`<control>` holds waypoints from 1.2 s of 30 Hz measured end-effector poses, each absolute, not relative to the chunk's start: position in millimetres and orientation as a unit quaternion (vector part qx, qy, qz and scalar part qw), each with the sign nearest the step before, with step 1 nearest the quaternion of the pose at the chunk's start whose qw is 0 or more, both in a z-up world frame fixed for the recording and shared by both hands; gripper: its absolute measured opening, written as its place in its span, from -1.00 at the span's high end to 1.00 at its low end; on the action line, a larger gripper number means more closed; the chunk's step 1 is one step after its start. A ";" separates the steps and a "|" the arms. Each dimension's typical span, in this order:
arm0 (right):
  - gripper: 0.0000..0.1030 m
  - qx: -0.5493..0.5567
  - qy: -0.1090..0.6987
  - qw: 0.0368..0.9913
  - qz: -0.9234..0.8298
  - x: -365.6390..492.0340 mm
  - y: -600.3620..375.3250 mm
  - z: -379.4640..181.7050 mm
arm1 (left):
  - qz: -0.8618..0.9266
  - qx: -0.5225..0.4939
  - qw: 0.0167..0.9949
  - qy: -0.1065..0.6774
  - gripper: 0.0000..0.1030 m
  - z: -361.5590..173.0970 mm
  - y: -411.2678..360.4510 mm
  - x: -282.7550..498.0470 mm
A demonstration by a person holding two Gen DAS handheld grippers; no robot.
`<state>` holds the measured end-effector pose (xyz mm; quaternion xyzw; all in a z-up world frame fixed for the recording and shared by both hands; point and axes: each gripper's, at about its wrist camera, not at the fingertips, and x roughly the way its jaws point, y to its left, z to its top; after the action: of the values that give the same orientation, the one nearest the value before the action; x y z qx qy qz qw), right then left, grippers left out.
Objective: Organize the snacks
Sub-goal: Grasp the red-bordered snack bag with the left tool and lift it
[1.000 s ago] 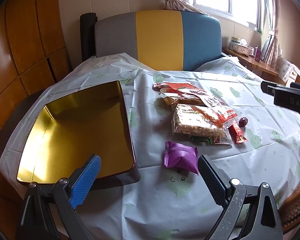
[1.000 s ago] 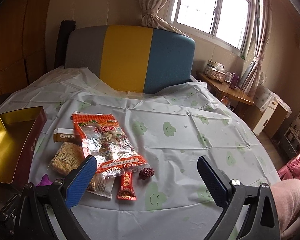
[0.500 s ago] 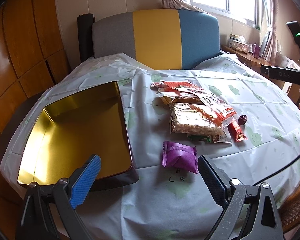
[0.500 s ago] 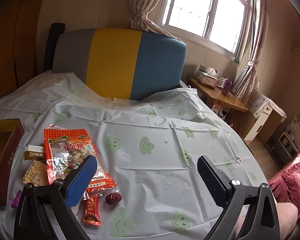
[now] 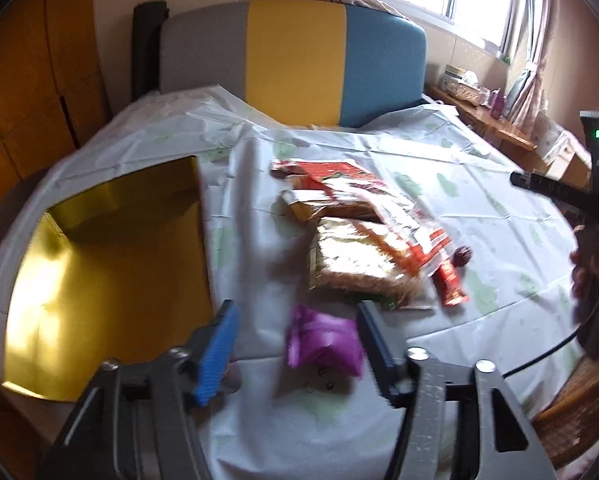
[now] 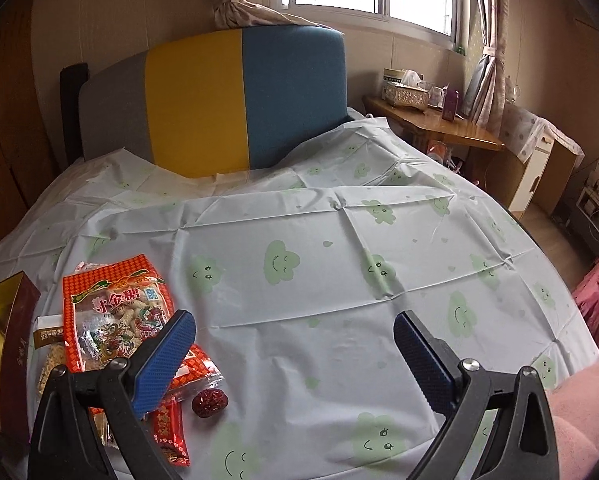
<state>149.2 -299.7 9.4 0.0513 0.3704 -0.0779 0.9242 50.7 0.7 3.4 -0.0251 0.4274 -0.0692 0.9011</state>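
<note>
A purple snack packet (image 5: 323,344) lies on the cloud-print tablecloth (image 6: 339,280), between the jaws of my left gripper (image 5: 297,314). Those jaws are closing; the blue pad still stands clear of the packet. To the left sits an open gold-lined box (image 5: 99,272), empty. Beyond the packet lies a snack pile: an orange-red bag (image 5: 363,192), a puffed-rice packet (image 5: 351,264), a red stick (image 5: 451,284) and a red date (image 5: 461,256). My right gripper (image 6: 295,322) hangs open over bare cloth, with the orange-red bag (image 6: 115,312) and date (image 6: 209,400) at its left finger.
A grey, yellow and blue headboard (image 5: 299,68) backs the table. A wooden side table (image 6: 431,124) with boxes stands at the right under the window. The box corner (image 6: 3,340) shows at the right wrist view's left edge. A pink sleeve (image 6: 579,412) is at lower right.
My left gripper's jaws have narrowed around the purple packet as it moved closer, with blur. My right gripper has swung right; the snack pile slid toward its left edge.
</note>
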 end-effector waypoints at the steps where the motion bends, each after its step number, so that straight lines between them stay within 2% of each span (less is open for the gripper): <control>1: -0.97 0.050 0.371 0.924 -0.079 148.6 -299.5 9.8 | -0.082 -0.040 0.897 0.432 -0.04 4.5 -0.4 58.2; 3: -0.97 0.050 0.371 0.924 -0.076 148.0 -298.8 9.8 | -0.101 -0.068 0.888 0.444 0.16 6.1 -5.3 75.0; 5: -0.97 0.049 0.371 0.924 -0.075 148.6 -298.2 10.0 | -0.124 -0.090 0.879 0.451 0.22 6.8 -13.3 89.9; 10: -0.97 0.049 0.380 0.921 -0.066 152.9 -295.3 7.6 | -0.146 -0.096 0.869 0.462 0.23 5.5 -42.3 126.9; 20: -0.97 0.061 0.390 0.917 -0.054 157.2 -298.7 4.5 | -0.131 -0.116 0.848 0.501 0.27 -34.3 -65.1 189.4; 23: -0.97 0.062 0.390 0.917 -0.050 157.4 -297.9 4.2 | -0.133 -0.118 0.846 0.503 0.66 -40.0 -70.8 198.2; 24: -0.97 0.061 0.391 0.917 -0.048 158.0 -297.3 3.8 | -0.132 -0.117 0.847 0.502 0.94 -41.5 -72.0 200.1; 27: -0.96 0.051 0.398 0.915 -0.043 160.6 -293.2 0.4 | -0.134 -0.121 0.854 0.488 1.00 -37.8 -72.4 201.6; 29: -0.84 0.046 0.408 0.911 -0.045 162.6 -292.2 -3.1 | -0.145 -0.114 0.862 0.472 1.00 -26.8 -75.5 199.3; 32: -0.79 0.059 0.424 0.903 -0.044 165.4 -297.3 -9.6 | -0.171 -0.102 0.876 0.439 1.00 0.9 -81.1 196.6; 33: -0.71 0.061 0.429 0.900 -0.043 166.1 -298.0 -11.5 | -0.176 -0.101 0.880 0.429 1.00 10.7 -81.0 197.4; 36: -0.70 0.060 0.433 0.898 -0.043 166.9 -297.5 -13.8 | -0.188 -0.102 0.892 0.399 1.00 39.0 -78.4 197.3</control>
<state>166.9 -297.5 -13.8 0.0598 0.4331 -0.0430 0.8983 197.3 -78.4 39.0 -0.1024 0.3988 -0.1877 0.8918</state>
